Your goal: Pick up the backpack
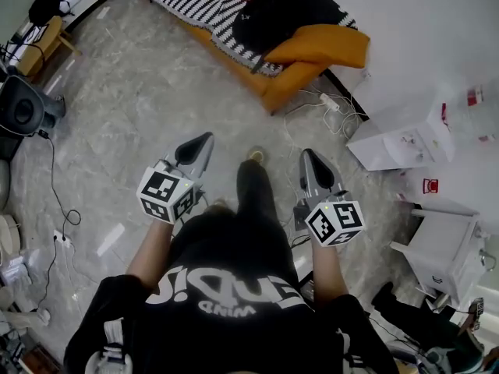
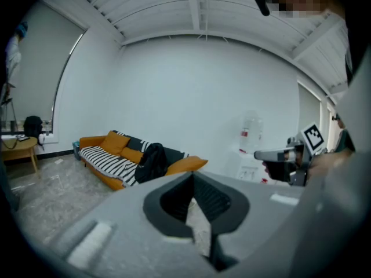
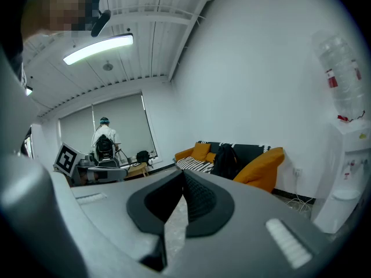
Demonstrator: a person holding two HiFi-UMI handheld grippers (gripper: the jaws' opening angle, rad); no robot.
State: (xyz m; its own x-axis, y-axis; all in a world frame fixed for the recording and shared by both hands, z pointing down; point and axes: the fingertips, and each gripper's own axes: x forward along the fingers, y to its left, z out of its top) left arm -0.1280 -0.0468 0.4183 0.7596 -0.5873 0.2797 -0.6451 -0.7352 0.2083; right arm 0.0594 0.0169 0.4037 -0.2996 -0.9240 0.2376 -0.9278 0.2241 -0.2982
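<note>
Backpack [image 1: 269, 10] on orange sofa [image 1: 279, 92] at my 12 o'clock; my left hand-held gripper [image 1: 206, 137] and right hand-held gripper [image 1: 306, 153] are clenched, empty.

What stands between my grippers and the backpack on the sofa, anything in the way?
Nothing visible. The backpack sits on the orange sofa, and only bare floor separates it from the left gripper and right gripper. A power strip lies off to the right by the wall.
</note>
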